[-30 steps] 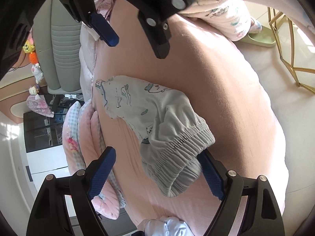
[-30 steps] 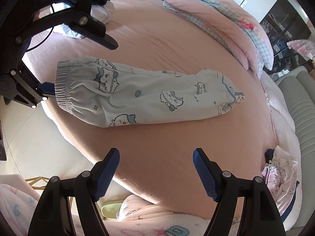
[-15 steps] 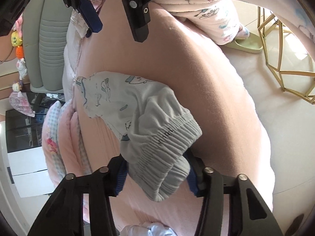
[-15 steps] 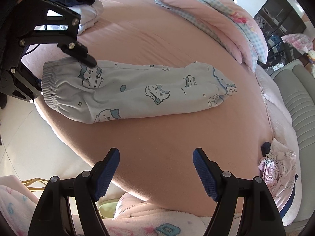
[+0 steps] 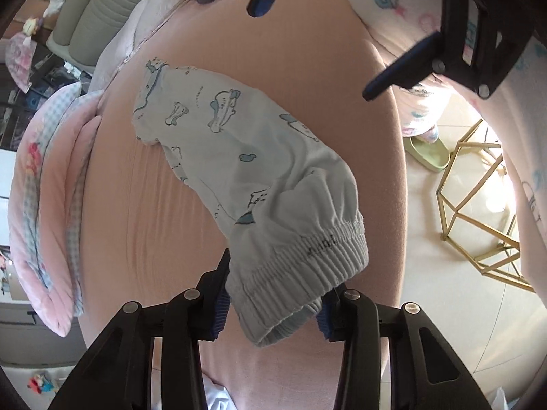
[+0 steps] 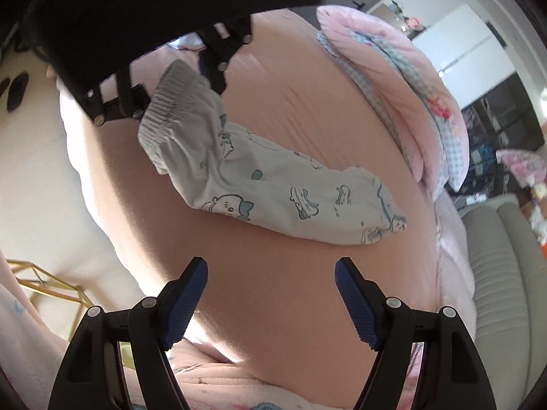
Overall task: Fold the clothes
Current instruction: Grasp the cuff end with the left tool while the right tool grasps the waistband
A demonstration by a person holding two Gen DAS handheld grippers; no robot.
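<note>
Left wrist view: gripper pads [image 5: 218,311] behind waistband [image 5: 307,273]

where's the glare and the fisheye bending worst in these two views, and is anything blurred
Left wrist view: sunlight washes out the floor around the gold wire stand; the pink bed bulges into a dome. Right wrist view: the left gripper forms a dark, backlit mass at the top; the folded quilt curves along the rim. The patterned trousers stay sharp in both.
</note>
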